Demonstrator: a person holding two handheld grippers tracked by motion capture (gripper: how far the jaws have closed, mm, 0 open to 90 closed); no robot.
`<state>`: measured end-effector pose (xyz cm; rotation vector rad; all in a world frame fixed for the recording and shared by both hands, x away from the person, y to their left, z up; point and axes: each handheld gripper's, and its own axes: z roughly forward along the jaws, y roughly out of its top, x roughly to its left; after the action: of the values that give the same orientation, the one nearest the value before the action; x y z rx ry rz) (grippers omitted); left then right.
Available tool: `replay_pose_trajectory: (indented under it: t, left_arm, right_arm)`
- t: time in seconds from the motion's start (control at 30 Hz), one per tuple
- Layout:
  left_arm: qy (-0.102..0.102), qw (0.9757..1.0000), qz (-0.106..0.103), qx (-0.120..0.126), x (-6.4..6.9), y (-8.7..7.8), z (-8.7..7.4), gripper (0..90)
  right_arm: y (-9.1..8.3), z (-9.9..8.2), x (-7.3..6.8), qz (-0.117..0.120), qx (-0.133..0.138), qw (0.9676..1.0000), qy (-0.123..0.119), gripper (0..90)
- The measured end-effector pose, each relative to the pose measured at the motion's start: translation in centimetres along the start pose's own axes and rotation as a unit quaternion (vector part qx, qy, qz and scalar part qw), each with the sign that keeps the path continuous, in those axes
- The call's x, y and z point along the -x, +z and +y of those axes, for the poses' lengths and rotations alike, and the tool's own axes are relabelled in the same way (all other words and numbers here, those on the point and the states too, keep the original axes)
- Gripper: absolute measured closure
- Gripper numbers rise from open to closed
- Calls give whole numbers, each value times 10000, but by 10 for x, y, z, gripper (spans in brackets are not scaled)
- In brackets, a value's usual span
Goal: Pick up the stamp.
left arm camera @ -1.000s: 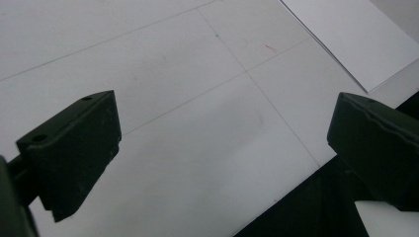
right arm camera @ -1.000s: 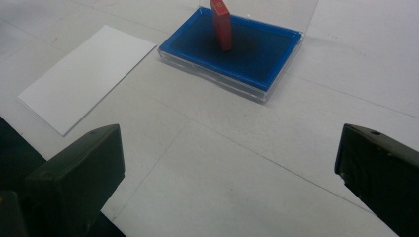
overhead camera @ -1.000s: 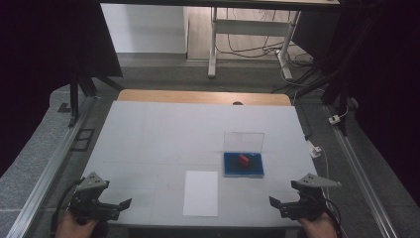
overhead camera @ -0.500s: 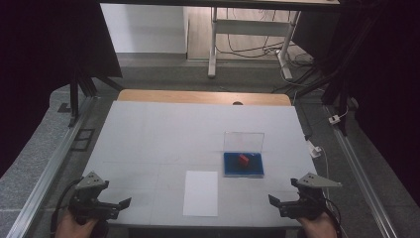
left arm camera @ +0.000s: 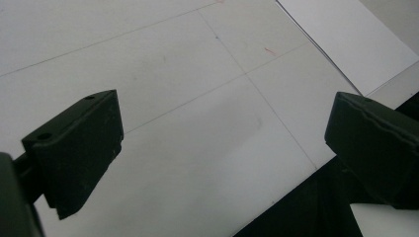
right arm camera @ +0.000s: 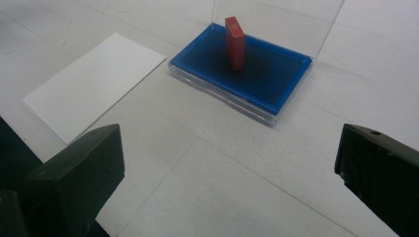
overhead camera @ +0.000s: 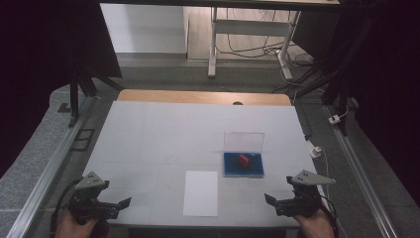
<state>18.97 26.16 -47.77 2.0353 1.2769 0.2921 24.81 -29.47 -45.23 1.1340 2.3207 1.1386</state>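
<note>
**Both grippers wait at the near edge, stamp untouched**

The left gripper [overhead camera: 115, 204] hangs over the table's [overhead camera: 148, 134] near left corner, jaws wide apart and empty. In the left gripper view bare tabletop lies between the jaws, with the table's edge just below them.

Right of it, the paper [overhead camera: 200, 193] lies flat against the near edge, about mid-table. Beyond and to its right sits the pad [overhead camera: 242, 166], a blue ink tray with its clear lid [overhead camera: 243, 141] standing up at the far side. The stamp [overhead camera: 243, 159], a small red block, stands upright in the tray.

The right gripper [overhead camera: 277, 202] hovers at the near right corner, jaws also spread, holding nothing. In the right gripper view it faces the stamp [right arm camera: 235, 42] over open table.

Risks, as I judge them: the stamp is tall and narrow, so an off-centre closing could tip it over in the ink. A reach too deep could knock the raised lid. The light tray may slide if pushed sideways.

Room is ample: the left half and far side of the table are open, and nothing lies between the right gripper and the tray.
</note>
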Motion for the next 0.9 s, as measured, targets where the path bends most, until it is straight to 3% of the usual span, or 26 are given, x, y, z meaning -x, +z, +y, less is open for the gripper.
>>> replay_pose_trajectory:
  t: [0.53, 0.9]
  left_arm:
    - [57, 9999, 101, 32, 2, 0, -1, 6]
    - [85, 10000, 17, -23, 2, 1, 0, 7]
  right_arm:
    - [12, 11, -1, 159, 11, 9999, -42, 0]
    - [29, 21, -1, 489, -10, 9988, 86, 0]
